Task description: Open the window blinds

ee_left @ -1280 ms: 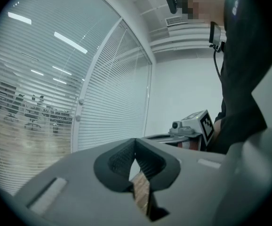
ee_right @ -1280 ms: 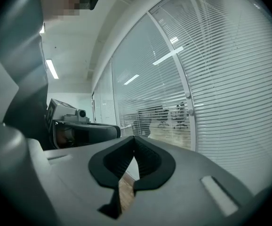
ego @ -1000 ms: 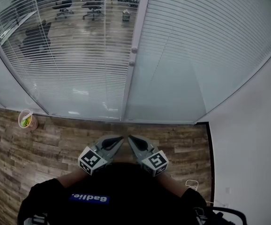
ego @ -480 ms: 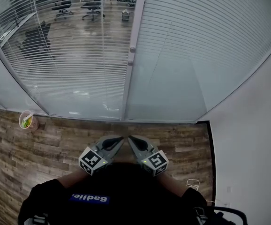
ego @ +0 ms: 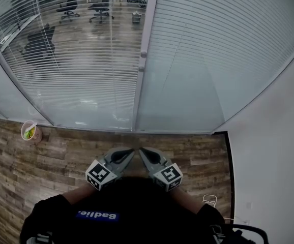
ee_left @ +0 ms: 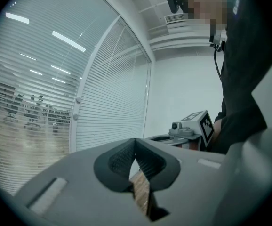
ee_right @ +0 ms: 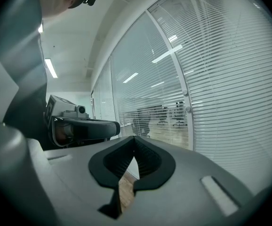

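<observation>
Nothing has shifted since a second ago: both grippers hang low over the wood floor (ego: 15, 161), well short of the window. Now the left gripper (ego: 129, 150) and the right gripper (ego: 142, 150) each show fingers pressed together, gripping nothing. Ahead stand the window blinds (ego: 213, 50), right panel shut flat, left panel tilted see-through. Their slats look thin, light and easily bent, so the place to take hold is probably the small round knob (ego: 143, 54) on the frame post (ego: 139, 95), which looks smooth and calls for a firm pinch.
</observation>
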The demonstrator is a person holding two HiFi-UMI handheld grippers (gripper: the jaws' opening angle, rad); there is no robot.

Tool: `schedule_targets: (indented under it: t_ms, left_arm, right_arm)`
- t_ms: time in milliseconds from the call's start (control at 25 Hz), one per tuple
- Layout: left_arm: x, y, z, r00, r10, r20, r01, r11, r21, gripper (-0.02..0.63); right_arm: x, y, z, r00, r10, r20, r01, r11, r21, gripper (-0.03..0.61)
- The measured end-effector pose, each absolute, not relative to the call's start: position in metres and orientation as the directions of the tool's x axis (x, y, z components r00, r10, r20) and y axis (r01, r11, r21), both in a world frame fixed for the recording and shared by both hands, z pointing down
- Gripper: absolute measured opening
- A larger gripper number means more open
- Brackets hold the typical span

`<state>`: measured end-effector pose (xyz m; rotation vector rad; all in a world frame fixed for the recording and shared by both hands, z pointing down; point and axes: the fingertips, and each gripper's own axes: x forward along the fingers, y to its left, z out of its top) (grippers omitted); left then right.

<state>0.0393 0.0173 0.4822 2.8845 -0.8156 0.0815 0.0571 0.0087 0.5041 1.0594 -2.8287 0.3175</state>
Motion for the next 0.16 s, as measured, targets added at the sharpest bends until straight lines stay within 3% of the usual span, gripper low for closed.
schedule_targets:
  t_ms: [160]
  left_arm:
    - [0.0385,0.0161,0.483,0.85,-0.519,0.091,-0.527,-0.841,0.122,0.0]
  right_arm:
    - [0.0571,0.0077,0.5045,-0.751,-0.638,0.174,-0.66,0.734,-0.159,0.002]
